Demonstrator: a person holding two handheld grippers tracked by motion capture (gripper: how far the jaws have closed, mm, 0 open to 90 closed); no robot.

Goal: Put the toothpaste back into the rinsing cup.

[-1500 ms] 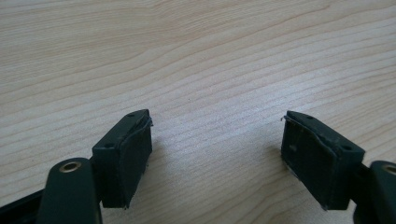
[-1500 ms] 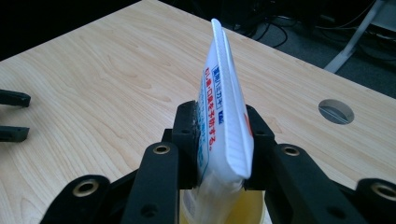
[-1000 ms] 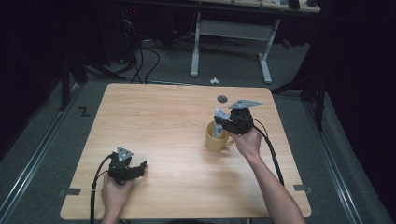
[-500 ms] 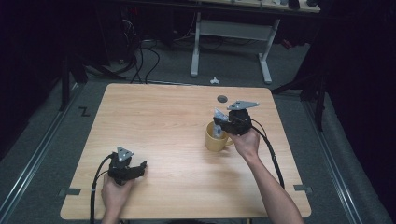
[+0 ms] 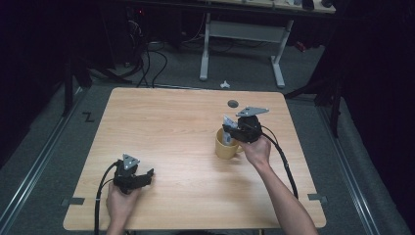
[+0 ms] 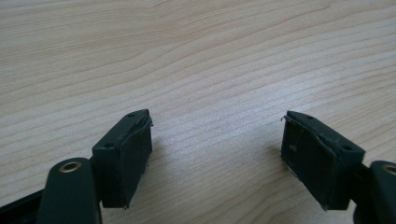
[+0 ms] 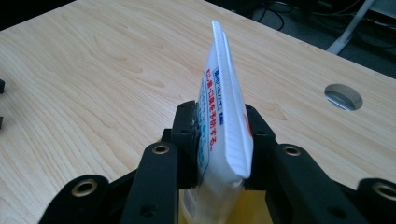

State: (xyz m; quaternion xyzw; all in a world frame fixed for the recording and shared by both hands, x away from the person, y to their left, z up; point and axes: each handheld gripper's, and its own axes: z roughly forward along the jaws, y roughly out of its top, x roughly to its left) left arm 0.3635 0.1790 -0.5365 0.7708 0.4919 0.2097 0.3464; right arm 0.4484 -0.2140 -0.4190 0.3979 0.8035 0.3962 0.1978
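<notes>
Nothing has shifted since a second ago: both hands sit where they were, and the yellow mug (image 5: 226, 145) stands at the same spot right of the table's middle. The right gripper (image 5: 230, 133) hangs directly over that mug, its jaws clamped flat against the two faces of a white toothpaste tube (image 7: 225, 126). In the right gripper view the tube runs up between the black jaws, its crimped flat end nearest the camera and its printed length stretching away past the jaw tips, while a patch of yellow shows under the jaws. In the high view the tube (image 5: 228, 132) pokes down into the mug's mouth, so its long axis lies roughly along the gripper's own pointing line, tipped downward toward the mug. How deep its lower end sits inside, or whether it touches the bottom, I cannot tell. The relation that matters next, as I judge it, is that the mug lies straight below the jaws along the tube's length. The left gripper (image 5: 142, 176) rests near the table's (image 5: 161, 122) front left corner, well apart from the mug, jaws spread wide over bare wood with nothing between them. The right hand is far the nearer one. A round cable hole (image 5: 233, 103) lies beyond the mug.
</notes>
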